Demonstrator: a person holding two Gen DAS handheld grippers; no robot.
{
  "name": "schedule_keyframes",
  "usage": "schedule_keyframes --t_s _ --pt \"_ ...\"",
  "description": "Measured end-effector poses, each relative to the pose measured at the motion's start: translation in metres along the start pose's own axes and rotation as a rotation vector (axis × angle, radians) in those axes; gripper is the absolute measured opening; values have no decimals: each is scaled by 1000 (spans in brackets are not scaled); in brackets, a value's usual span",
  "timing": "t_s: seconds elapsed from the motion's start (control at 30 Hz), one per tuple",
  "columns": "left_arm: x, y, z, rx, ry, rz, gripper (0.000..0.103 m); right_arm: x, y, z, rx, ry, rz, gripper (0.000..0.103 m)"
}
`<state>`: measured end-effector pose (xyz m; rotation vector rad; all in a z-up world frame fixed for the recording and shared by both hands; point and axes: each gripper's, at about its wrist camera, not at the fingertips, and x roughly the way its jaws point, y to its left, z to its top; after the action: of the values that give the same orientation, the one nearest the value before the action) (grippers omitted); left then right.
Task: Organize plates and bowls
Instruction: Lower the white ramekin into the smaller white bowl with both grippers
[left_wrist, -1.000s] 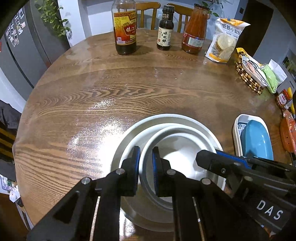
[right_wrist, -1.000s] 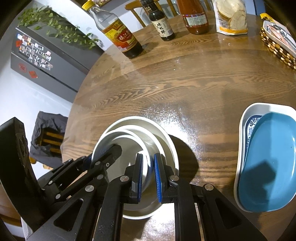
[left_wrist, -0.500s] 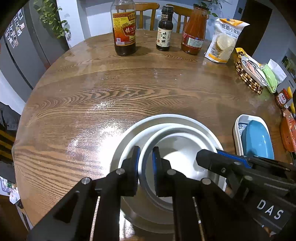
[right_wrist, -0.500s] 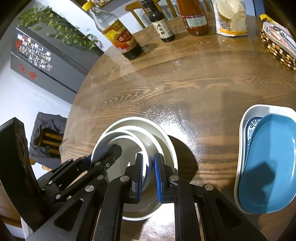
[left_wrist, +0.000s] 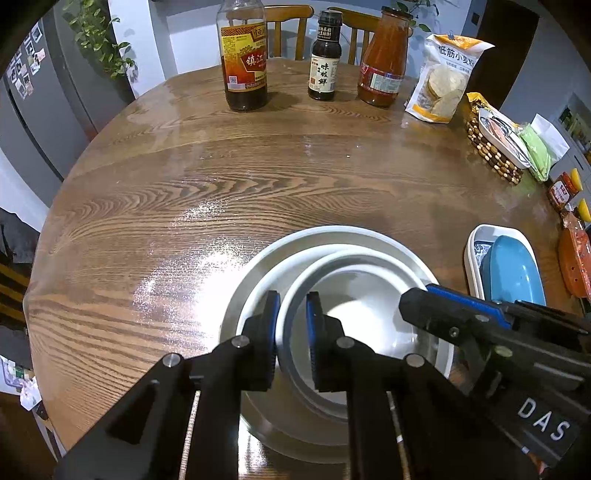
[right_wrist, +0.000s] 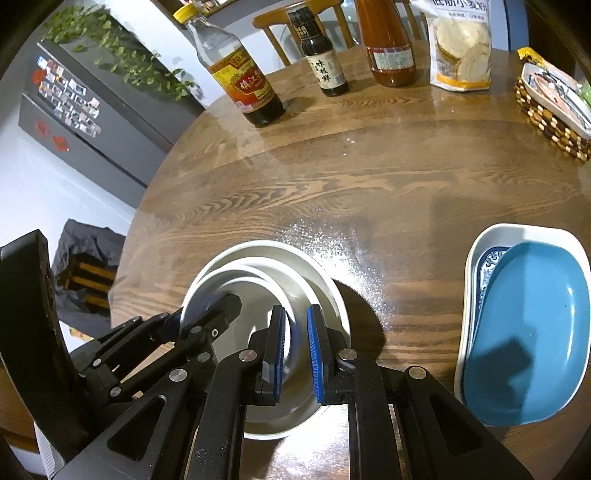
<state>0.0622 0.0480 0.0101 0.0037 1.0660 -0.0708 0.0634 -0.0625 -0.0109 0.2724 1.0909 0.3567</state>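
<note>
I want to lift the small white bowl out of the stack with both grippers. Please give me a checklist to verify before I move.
1. Left gripper straddles the inner bowl rim: ok.
2. Right gripper straddles the opposite rim: ok.
3. Grip firm enough to lift: cannot tell.
4. Inner bowl sits loose in the larger bowls: cannot tell.
5. Blue dish stands apart from the stack: ok.
6. Bottles stand far away: ok.
</note>
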Motion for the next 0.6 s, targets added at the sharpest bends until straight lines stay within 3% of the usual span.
schedule_keyframes --t_s 0.6 --pt "-1 1 -1 25 -12 16 14 0 7 0 -23 -13 -19 16"
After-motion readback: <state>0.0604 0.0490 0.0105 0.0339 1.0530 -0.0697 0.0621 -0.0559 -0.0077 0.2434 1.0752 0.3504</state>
